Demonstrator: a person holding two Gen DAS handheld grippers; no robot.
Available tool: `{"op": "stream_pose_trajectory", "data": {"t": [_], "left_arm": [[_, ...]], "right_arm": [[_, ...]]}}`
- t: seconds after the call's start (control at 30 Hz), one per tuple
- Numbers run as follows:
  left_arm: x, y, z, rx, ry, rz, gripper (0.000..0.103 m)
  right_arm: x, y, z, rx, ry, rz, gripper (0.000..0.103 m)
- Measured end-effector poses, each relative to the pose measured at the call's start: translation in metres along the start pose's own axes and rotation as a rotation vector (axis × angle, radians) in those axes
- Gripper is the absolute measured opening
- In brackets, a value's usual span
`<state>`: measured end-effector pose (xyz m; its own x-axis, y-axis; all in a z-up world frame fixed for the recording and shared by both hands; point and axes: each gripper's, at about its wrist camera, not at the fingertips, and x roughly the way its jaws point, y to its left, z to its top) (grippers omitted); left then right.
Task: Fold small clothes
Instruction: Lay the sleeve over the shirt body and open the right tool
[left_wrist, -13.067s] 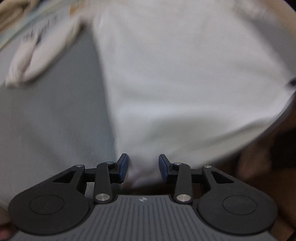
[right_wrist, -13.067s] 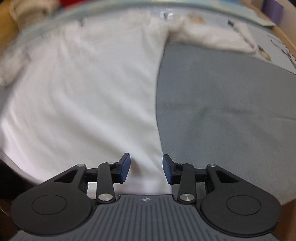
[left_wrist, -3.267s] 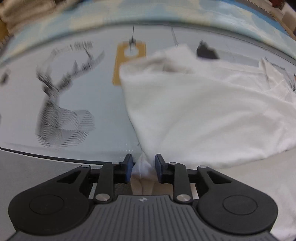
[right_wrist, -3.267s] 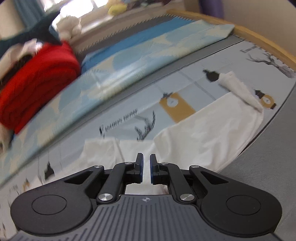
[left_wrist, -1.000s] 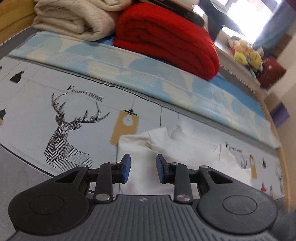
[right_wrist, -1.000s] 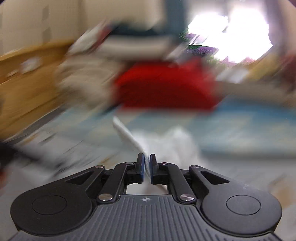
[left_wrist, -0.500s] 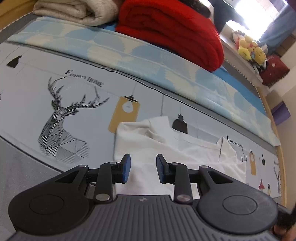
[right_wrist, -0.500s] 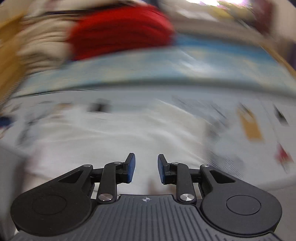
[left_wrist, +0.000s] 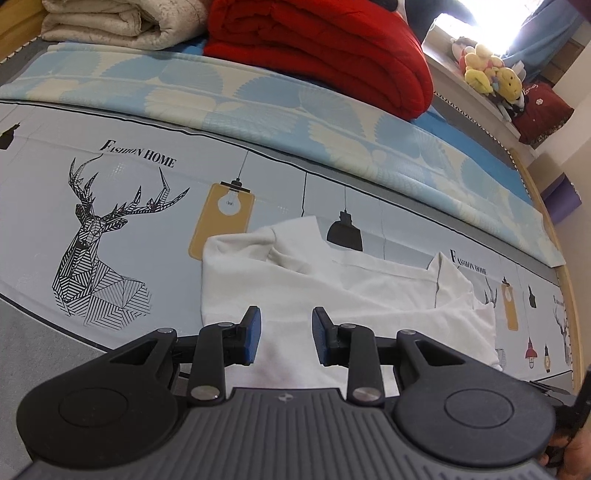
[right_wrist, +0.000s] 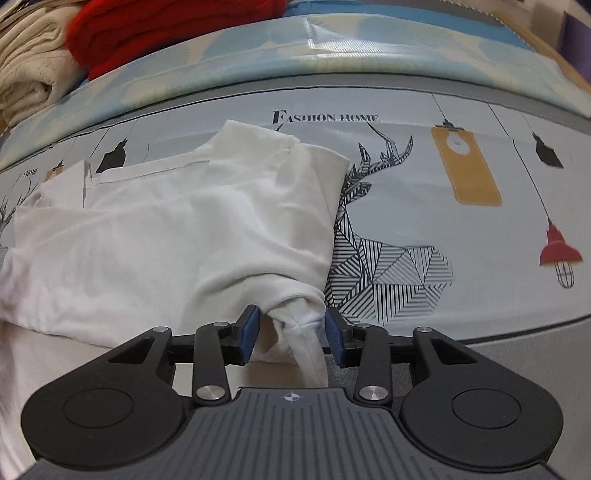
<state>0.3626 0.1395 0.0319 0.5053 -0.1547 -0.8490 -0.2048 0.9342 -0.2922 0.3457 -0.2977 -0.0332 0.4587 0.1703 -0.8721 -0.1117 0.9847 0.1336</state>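
A white cotton T-shirt (right_wrist: 177, 236) lies rumpled on a bed, its soft knit creased into shallow folds, one hemmed sleeve bunched into a ridge at the near right corner. That bunched sleeve sits between the blue-padded fingers of the right hand-held gripper (right_wrist: 291, 332), whose jaws have just been closing; a gap shows on each side of the cloth, so the pads do not yet press it. The left hand-held gripper (left_wrist: 286, 334), black plastic with the same blue pads, hangs with its jaws parted over the shirt's near left part, nothing between them but the fabric lying flat below. A fingertip of the person's hand (left_wrist: 570, 458) shows at the lower right edge of the left wrist view.

The shirt rests on a smooth, pale grey-blue bedsheet (left_wrist: 155, 229) printed with a geometric black line-drawn stag (left_wrist: 96, 258), yellow panels bearing light bulbs (left_wrist: 223, 221), black pendant lamps (left_wrist: 344, 234) and a red lantern (right_wrist: 559, 253). The words "FASHION HOME" (left_wrist: 138, 155) appear in black serif capitals above the stag, and again to the right of the shirt. A plain grey strip borders the sheet at the near edge.

Farther back runs a folded light-blue cover (left_wrist: 295, 110) patterned with cream fan shapes. Beyond it sit a thick red quilted blanket (left_wrist: 317, 48), folded in rounded layers, and to its left a cream textured blanket (left_wrist: 122, 20). At far right, yellow plush toys (left_wrist: 487, 72) crowd a bright window ledge.
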Motion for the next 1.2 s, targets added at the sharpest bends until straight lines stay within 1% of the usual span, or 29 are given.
{"op": "stream_pose_trajectory", "data": {"t": [0.03, 0.1, 0.17, 0.23, 0.27, 0.3, 0.33, 0.4, 0.43, 0.47, 0.5, 0.6, 0.63, 0.67, 0.7, 0.73, 0.77, 0.8, 0.83, 0.87, 0.9, 0.93, 0.97, 1.0, 1.03, 1.07, 1.1, 1.13, 1.2], "left_arm": [[0.000, 0.001, 0.001, -0.001, -0.002, -0.001, 0.034], [-0.001, 0.001, 0.001, -0.001, -0.003, -0.004, 0.034], [-0.003, 0.002, 0.001, 0.002, -0.005, -0.009, 0.034], [-0.004, 0.002, 0.001, 0.008, -0.006, -0.012, 0.034], [-0.005, 0.002, 0.001, 0.013, -0.006, -0.013, 0.034], [-0.005, 0.003, 0.000, 0.016, -0.005, -0.012, 0.034], [-0.006, 0.003, 0.000, 0.018, -0.004, -0.011, 0.034], [-0.007, 0.004, -0.001, 0.015, -0.004, -0.010, 0.034], [-0.008, 0.005, -0.002, 0.013, -0.005, -0.010, 0.034], [-0.009, 0.006, -0.002, 0.013, -0.006, -0.010, 0.034], [-0.010, 0.007, -0.002, 0.014, -0.007, -0.011, 0.034], [-0.010, 0.008, -0.004, 0.017, -0.006, -0.006, 0.034], [-0.009, 0.009, -0.004, 0.018, -0.004, -0.005, 0.034], [-0.009, 0.008, -0.005, 0.020, -0.002, -0.003, 0.034], [-0.009, 0.008, -0.006, 0.023, 0.001, 0.000, 0.034], [-0.008, 0.008, -0.006, 0.028, 0.004, 0.001, 0.034], [-0.008, 0.008, -0.007, 0.033, 0.007, 0.001, 0.034], [-0.008, 0.009, -0.007, 0.036, 0.009, 0.002, 0.034], [-0.008, 0.010, -0.007, 0.043, 0.008, 0.005, 0.034], [-0.008, 0.011, -0.007, 0.044, 0.008, 0.007, 0.034], [-0.008, 0.012, -0.007, 0.042, 0.007, 0.010, 0.034], [-0.008, 0.013, -0.006, 0.041, 0.007, 0.011, 0.034], [-0.008, 0.014, -0.006, 0.040, 0.007, 0.011, 0.034], [-0.008, 0.014, -0.005, 0.042, 0.008, 0.011, 0.034], [-0.007, 0.014, -0.004, 0.046, 0.008, 0.011, 0.034], [-0.007, 0.013, -0.004, 0.050, 0.008, 0.010, 0.034], [-0.006, 0.013, -0.003, 0.053, 0.009, 0.009, 0.034], [-0.006, 0.012, -0.003, 0.055, 0.009, 0.009, 0.034], [-0.005, 0.012, -0.002, 0.059, 0.009, 0.009, 0.034]], "right_arm": [[-0.005, 0.001, 0.000, -0.007, -0.013, 0.004, 0.015], [-0.020, 0.002, 0.000, -0.026, -0.059, 0.010, 0.011], [-0.039, -0.005, -0.002, 0.001, -0.092, 0.019, 0.010], [-0.052, -0.015, -0.010, 0.027, -0.092, 0.027, 0.010], [-0.052, -0.019, -0.015, 0.022, -0.073, 0.004, 0.010], [-0.045, -0.023, -0.021, 0.007, -0.033, -0.038, 0.010], [-0.035, -0.027, -0.028, -0.009, 0.026, -0.079, 0.011], [-0.010, -0.036, -0.042, -0.040, 0.179, -0.158, 0.011], [-0.005, -0.039, -0.046, -0.042, 0.206, -0.182, 0.011], [-0.007, -0.042, -0.045, -0.030, 0.192, -0.183, 0.011], [-0.015, -0.045, -0.040, 0.001, 0.143, -0.157, 0.011], [-0.043, -0.052, -0.018, 0.121, -0.061, -0.036, 0.012], [-0.046, -0.054, -0.011, 0.160, -0.111, -0.003, 0.013], [-0.045, -0.055, -0.005, 0.199, -0.148, 0.027, 0.016], [-0.041, -0.055, 0.000, 0.224, -0.165, 0.048, 0.019], [-0.033, -0.054, 0.004, 0.241, -0.170, 0.057, 0.021], [-0.025, -0.053, 0.009, 0.248, -0.169, 0.051, 0.026], [-0.016, -0.052, 0.013, 0.253, -0.168, 0.037, 0.034], [-0.007, -0.052, 0.017, 0.264, -0.164, 0.028, 0.040], [0.002, -0.055, 0.020, 0.279, -0.157, 0.027, 0.050], [0.012, -0.059, 0.024, 0.305, -0.146, 0.032, 0.057], [0.021, -0.063, 0.027, 0.340, -0.131, 0.053, 0.058], [0.027, -0.068, 0.028, 0.374, -0.122, 0.080, 0.057], [0.031, -0.072, 0.030, 0.400, -0.116, 0.107, 0.049], [0.035, -0.072, 0.035, 0.403, -0.105, 0.120, 0.036], [0.040, -0.070, 0.039, 0.382, -0.086, 0.101, 0.004], [0.043, -0.068, 0.044, 0.353, -0.088, 0.061, 0.004], [0.042, -0.066, 0.048, 0.338, -0.118, 0.039, 0.004], [0.035, -0.069, 0.057, 0.356, -0.199, 0.025, 0.004]]}}
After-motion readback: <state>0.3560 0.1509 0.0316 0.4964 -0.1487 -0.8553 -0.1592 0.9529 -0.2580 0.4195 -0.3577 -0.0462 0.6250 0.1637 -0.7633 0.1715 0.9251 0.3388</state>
